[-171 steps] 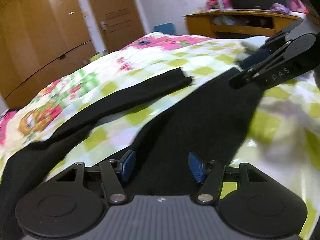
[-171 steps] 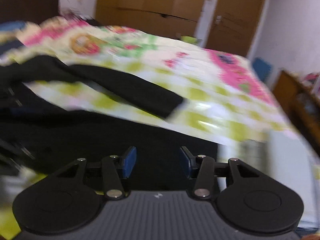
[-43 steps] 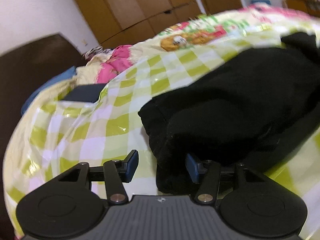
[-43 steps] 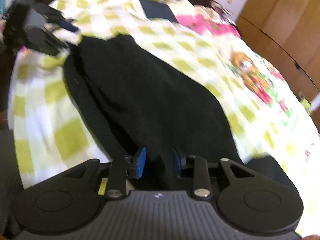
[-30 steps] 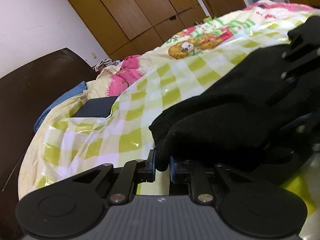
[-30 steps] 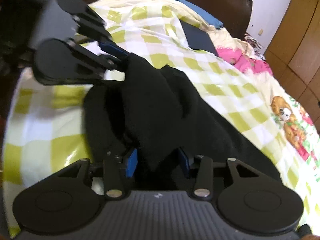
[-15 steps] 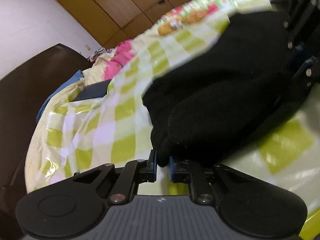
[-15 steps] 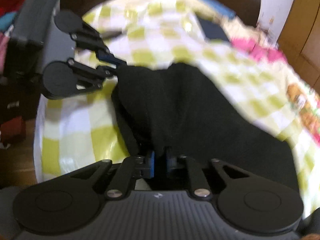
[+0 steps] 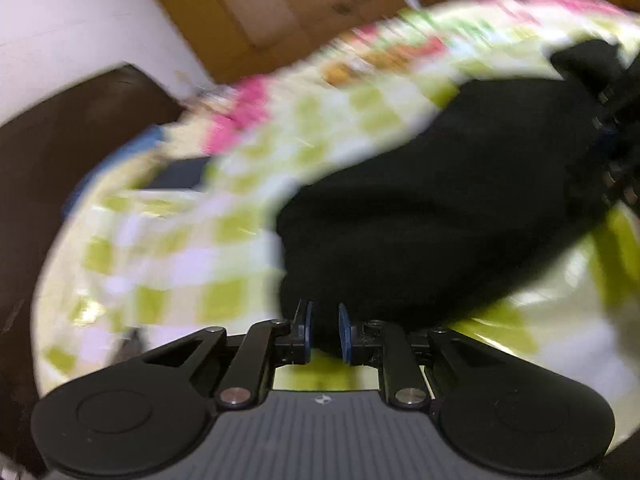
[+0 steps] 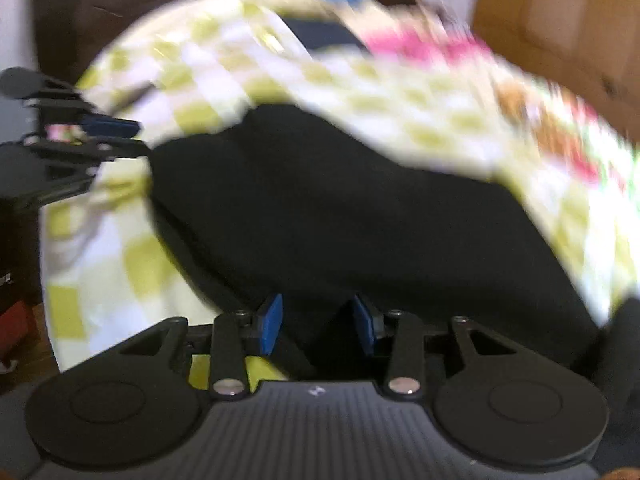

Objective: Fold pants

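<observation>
1. Pants (image 9: 440,200): matt black cloth, soft-looking.
2. Bedsheet (image 9: 168,264): glossy checked cloth, shiny at lower right.
3. Wardrobe (image 9: 280,4): smooth brown wood, top of frame.
4. Headboard (image 9: 60,140): dark wood, left.

The pants (image 10: 340,216) lie on the bed (image 10: 400,96), near its corner. The left tongs (image 9: 324,330) sit at one end of the pants' near edge, the right tongs (image 10: 318,322) at the other. A headboard (image 9: 60,152) stands behind the bed, with a wardrobe (image 9: 280,4) further back.
</observation>
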Tool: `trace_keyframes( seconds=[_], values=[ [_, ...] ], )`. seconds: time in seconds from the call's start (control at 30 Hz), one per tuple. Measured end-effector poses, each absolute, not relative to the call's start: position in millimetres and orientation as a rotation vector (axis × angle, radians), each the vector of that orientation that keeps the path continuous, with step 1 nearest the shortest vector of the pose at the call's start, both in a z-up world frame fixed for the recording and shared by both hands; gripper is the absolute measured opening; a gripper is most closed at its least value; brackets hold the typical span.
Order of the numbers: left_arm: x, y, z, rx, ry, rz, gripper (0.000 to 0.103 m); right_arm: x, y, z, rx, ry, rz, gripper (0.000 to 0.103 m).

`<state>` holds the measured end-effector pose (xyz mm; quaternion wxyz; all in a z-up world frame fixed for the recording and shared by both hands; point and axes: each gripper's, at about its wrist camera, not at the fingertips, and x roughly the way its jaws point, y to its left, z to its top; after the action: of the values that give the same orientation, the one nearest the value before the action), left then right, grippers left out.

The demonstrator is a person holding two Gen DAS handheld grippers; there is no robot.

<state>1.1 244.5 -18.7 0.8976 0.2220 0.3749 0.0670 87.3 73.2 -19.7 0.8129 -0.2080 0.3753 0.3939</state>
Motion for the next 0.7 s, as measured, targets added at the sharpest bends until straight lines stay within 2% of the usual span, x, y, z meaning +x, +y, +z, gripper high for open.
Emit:
trace_keyframes(
  seconds=[0.1,0.3,0.53,0.7],
  values=[
    [4.0,224.0,-34.2,0.534,0.819,0.125,0.032,95.0,46.5,-11.8,-0.323,0.851,0.82,0.04],
    [11.3,192.6,2.7,0.521,0.718,0.133,0.032,120.2,-54.2,30.0,-0.093,0.752,0.609,0.043],
    [66.6,101.5,16.7,0.58,0.611,-0.045,0.034,190.9,-188.8,27.0,0.091,0.747,0.217,0.044],
    [102.2,61.4,7.6,0.611,0.613,-0.118,0.035,243.9,-259.1,17.5,0.236,0.739,0.086,0.044]
  ],
)
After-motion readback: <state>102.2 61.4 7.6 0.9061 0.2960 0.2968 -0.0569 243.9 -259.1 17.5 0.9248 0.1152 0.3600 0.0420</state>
